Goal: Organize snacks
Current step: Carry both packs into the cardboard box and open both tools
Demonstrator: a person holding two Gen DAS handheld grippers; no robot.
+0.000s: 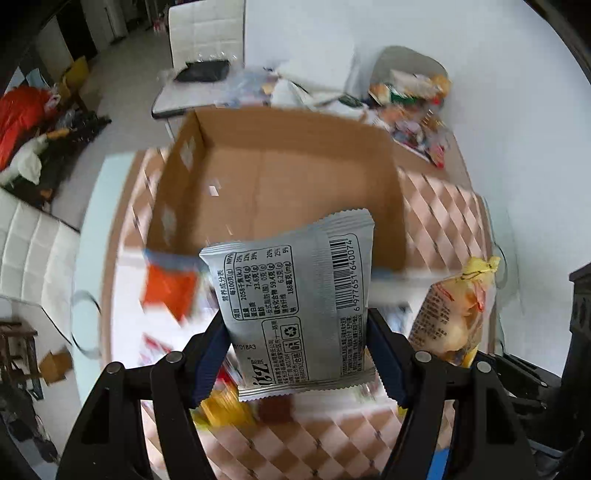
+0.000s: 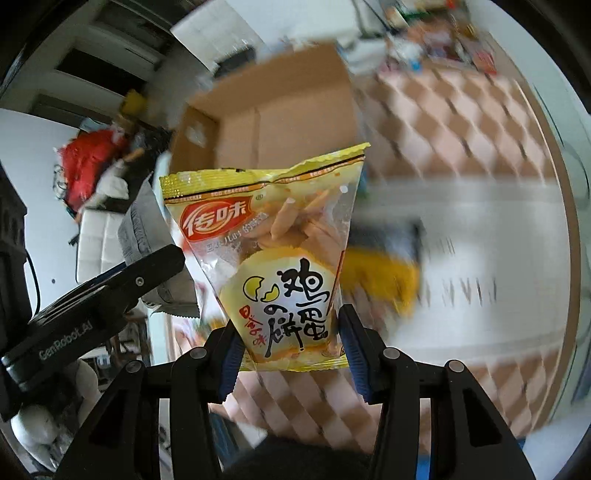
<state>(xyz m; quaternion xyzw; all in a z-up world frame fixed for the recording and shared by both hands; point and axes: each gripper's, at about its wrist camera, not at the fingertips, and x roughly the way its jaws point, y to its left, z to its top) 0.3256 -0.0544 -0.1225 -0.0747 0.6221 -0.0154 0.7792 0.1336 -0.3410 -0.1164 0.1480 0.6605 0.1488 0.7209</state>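
Observation:
My left gripper (image 1: 297,332) is shut on the lower half of a silver snack packet (image 1: 295,295), printed back facing me, held up in the air. In the right wrist view, my right gripper (image 2: 290,325) is shut on the bottom of a yellow egg-cracker bag (image 2: 273,236), also lifted. That yellow bag (image 1: 458,314) shows at the right of the left wrist view. An open cardboard box (image 1: 280,173) stands on the table just beyond both packets, its floor bare. The same box (image 2: 266,118) lies behind the yellow bag. The left gripper's black body (image 2: 110,288) sits at the left.
A patterned pink-and-white tablecloth (image 1: 443,210) covers the table. Blurred loose snacks (image 1: 170,288) lie under the grippers, one of them yellow (image 2: 380,277). A heap of snacks (image 1: 413,103) sits beyond the box. White chairs (image 1: 207,33) stand behind and to the left.

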